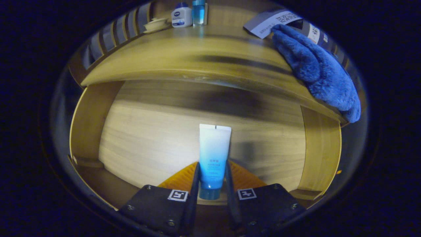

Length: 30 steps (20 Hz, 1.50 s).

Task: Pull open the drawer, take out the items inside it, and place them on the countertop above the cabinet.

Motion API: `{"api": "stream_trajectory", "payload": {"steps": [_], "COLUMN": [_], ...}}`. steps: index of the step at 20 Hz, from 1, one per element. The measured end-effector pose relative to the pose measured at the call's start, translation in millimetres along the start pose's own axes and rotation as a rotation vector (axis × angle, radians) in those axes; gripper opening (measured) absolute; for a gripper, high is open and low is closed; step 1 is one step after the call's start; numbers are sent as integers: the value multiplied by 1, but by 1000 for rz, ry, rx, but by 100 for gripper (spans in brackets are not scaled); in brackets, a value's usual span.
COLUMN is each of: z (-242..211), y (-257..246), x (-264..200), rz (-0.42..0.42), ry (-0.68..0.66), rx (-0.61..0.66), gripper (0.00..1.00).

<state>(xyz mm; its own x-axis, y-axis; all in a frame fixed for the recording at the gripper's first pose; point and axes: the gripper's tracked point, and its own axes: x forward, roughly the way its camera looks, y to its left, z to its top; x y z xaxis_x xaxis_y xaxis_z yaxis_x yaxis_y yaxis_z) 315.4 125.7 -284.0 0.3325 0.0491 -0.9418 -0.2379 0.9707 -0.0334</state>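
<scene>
The gripper (212, 179) is clenched on a blue and white tube (213, 158), both fingers pressing its lower sides, cap end toward the camera. The tube sits inside the open wooden drawer (164, 138), whose side walls stand well apart to either side, leaving free room around it. Above, the counter (184, 56) has a curved front edge with bare wood in the middle. A fluffy blue cloth (315, 69) drapes over its right edge beside a printed card (269, 21). At the back stand a white bottle (181, 15), a clear blue bottle (198, 12) and a small white dish (155, 24). The writing is too small to read.
</scene>
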Motion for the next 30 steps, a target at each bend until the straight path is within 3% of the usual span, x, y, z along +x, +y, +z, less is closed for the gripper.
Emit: {"api": "stream_trajectory", "payload": {"steps": [10, 17, 23, 30], "z": [42, 96, 156, 192], "y": [5, 32, 30, 21], "x": [-78, -81, -59, -35], "rz": [63, 117, 49, -52], "ry": [-200, -251, -314, -427], "rx": [30, 65, 90, 118], "gripper": [40, 40, 40, 40]}}
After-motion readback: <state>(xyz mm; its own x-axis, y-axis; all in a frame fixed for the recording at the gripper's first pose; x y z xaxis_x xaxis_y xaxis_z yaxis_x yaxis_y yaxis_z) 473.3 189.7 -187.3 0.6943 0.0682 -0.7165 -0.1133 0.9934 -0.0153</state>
